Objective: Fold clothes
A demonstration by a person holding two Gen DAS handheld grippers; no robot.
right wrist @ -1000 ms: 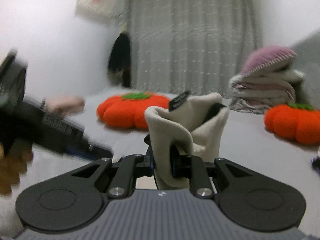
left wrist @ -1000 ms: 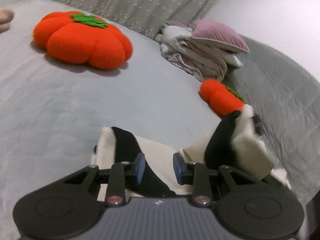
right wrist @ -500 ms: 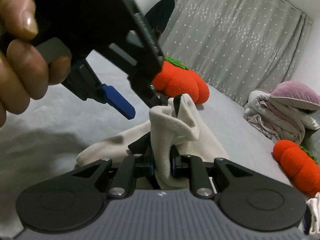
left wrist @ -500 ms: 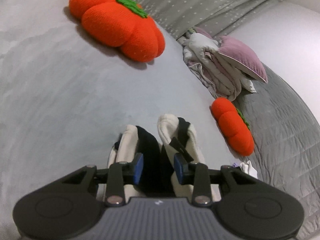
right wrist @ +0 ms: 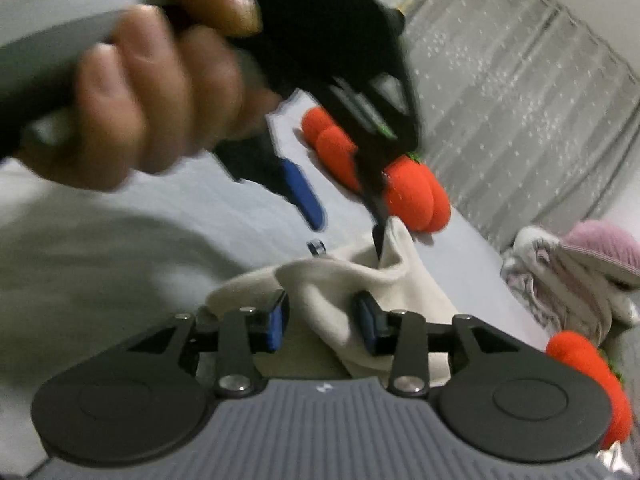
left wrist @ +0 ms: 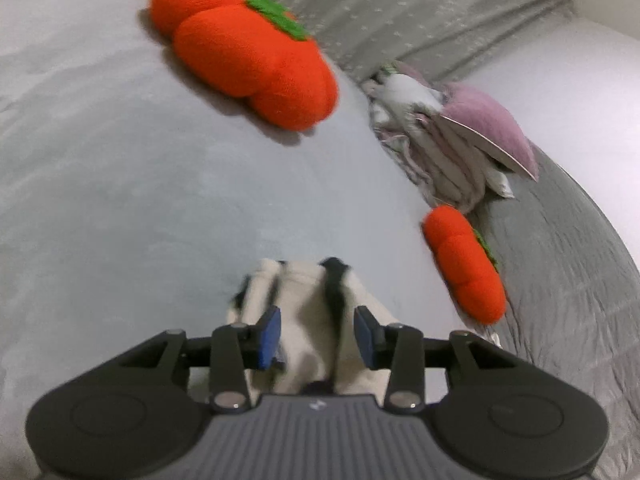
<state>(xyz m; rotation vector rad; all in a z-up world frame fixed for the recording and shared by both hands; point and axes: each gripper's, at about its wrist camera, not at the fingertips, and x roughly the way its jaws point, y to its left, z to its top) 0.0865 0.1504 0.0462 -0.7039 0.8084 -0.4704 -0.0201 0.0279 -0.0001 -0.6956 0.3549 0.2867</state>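
Note:
A cream garment with black stripes [left wrist: 310, 312] lies bunched on the grey bed. My left gripper [left wrist: 316, 336] is open, its blue pads on either side of the cloth. In the right wrist view the same cream garment [right wrist: 352, 284] lies folded over, and my right gripper [right wrist: 322, 320] is open around it, its pads apart from the cloth. The left gripper's blue fingertip [right wrist: 302, 196] and the hand holding it hang just above the garment in the right wrist view.
A large orange pumpkin cushion [left wrist: 244, 48] lies far left on the grey bed sheet [left wrist: 120, 184]. A small pumpkin cushion [left wrist: 464, 264] lies right of the garment. A pile of bedding with a pink pillow [left wrist: 452, 136] sits behind it. A grey curtain [right wrist: 520, 100] hangs behind.
My right gripper was shut on the cream garment and has opened, and the cloth has dropped onto the bed. My left gripper has opened wider and moved over the garment.

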